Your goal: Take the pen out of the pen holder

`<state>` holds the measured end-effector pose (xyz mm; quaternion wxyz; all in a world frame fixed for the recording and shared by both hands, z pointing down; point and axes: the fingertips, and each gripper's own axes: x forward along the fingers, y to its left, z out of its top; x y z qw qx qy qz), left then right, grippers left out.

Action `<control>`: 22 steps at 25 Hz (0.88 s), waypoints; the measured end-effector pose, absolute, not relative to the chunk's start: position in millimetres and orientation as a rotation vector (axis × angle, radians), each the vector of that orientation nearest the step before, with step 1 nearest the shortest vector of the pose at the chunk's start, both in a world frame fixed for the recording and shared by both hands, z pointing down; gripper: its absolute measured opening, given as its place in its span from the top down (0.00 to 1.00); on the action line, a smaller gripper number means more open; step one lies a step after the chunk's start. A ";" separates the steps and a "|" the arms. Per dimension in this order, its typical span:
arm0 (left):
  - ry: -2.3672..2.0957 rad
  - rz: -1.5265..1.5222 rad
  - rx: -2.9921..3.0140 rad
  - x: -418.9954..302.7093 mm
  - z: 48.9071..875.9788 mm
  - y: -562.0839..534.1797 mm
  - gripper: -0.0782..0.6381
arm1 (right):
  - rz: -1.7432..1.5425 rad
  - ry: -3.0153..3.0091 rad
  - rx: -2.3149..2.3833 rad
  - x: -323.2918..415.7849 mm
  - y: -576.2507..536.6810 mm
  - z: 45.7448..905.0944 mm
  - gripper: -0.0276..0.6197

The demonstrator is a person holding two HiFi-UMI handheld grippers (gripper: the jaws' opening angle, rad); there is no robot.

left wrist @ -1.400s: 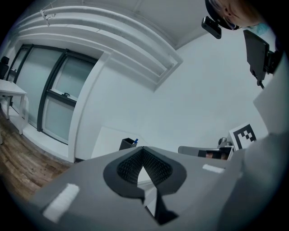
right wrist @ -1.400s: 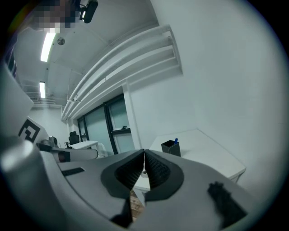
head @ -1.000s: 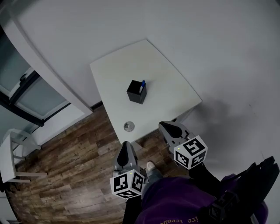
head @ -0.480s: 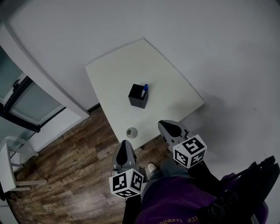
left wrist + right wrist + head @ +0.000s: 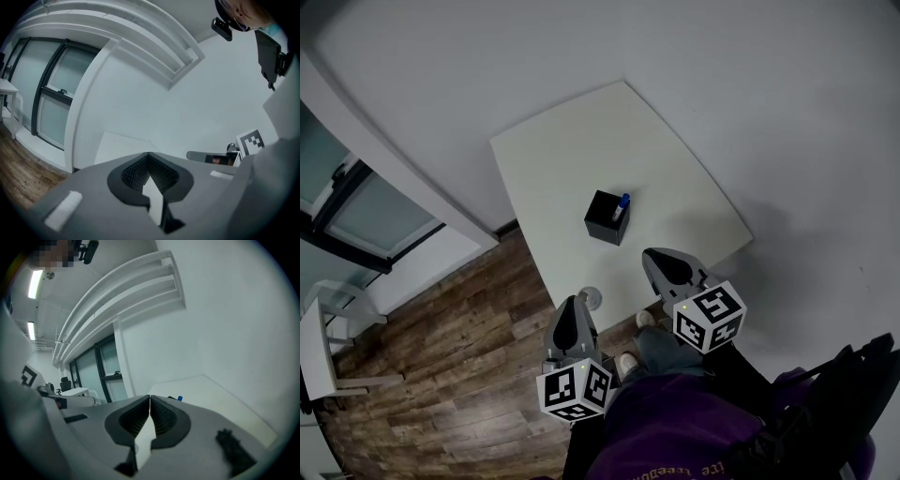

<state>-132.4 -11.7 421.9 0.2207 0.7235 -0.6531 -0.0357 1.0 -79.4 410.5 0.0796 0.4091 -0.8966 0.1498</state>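
A black cube-shaped pen holder [image 5: 605, 218] stands near the middle of the white table [image 5: 562, 150], with a blue pen [image 5: 621, 207] sticking up out of it. My left gripper [image 5: 570, 303] is low at the table's near edge, shut and empty, its jaws meeting at the tip [image 5: 148, 153]. Just right of it, my right gripper [image 5: 660, 256] hovers over the table's near edge, short of the holder. It is also shut with nothing between its jaws [image 5: 150, 397]. Only the pen's blue tip [image 5: 179, 399] peeks over the jaws in the right gripper view.
A small round metal object [image 5: 590, 297] lies on the table by the near edge, beside the left gripper. A white wall runs behind the table. Glass panels [image 5: 356, 211] and a white desk [image 5: 319, 342] stand on the left, over wood flooring [image 5: 459, 356].
The table and pen holder have slid down and right in the head view. Both grippers have come closer to the table's near edge and stay shut.
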 end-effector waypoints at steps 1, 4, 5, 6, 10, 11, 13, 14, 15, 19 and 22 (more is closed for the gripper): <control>-1.816 -0.098 1.997 -133.2 420.6 -19.1 0.88 | 0.441 -2.680 1.224 1.0 -88.2 409.9 0.94; -1.835 -0.097 1.989 -132.8 417.1 -41.6 0.88 | 0.435 -2.665 1.236 4.1 -114.2 410.1 0.94; -1.838 -0.094 1.988 -131.2 416.4 -48.4 0.88 | 0.438 -2.662 1.235 5.4 -121.9 410.5 0.94; -1.841 -0.090 1.987 -129.2 415.9 -54.9 0.88 | 0.442 -2.661 1.230 6.8 -129.4 411.0 0.94; -1.854 -0.080 1.979 -120.2 415.4 -78.9 0.88 | 0.457 -2.669 1.201 11.3 -157.2 413.9 0.94; -1.860 -0.079 1.975 -118.6 415.1 -84.0 0.88 | 0.461 -2.671 1.191 12.0 -163.2 414.7 0.94; -1.873 -0.077 1.966 -117.1 413.8 -93.0 0.88 | 0.466 -2.675 1.169 12.3 -173.7 415.7 0.94; -1.881 -0.075 1.960 -116.8 413.1 -96.6 0.88 | 0.469 -2.678 1.157 12.0 -178.1 416.3 0.94; -1.890 -0.072 1.953 -116.8 412.7 -99.9 0.88 | 0.473 -2.680 1.143 11.6 -182.2 416.9 0.94; -1.920 -0.068 1.922 -115.2 414.6 -112.5 0.88 | 0.476 -2.690 1.083 11.0 -196.9 420.4 0.94; -1.937 -0.068 1.909 -109.7 418.1 -120.5 0.88 | 0.477 -2.694 1.048 15.4 -206.3 426.9 0.94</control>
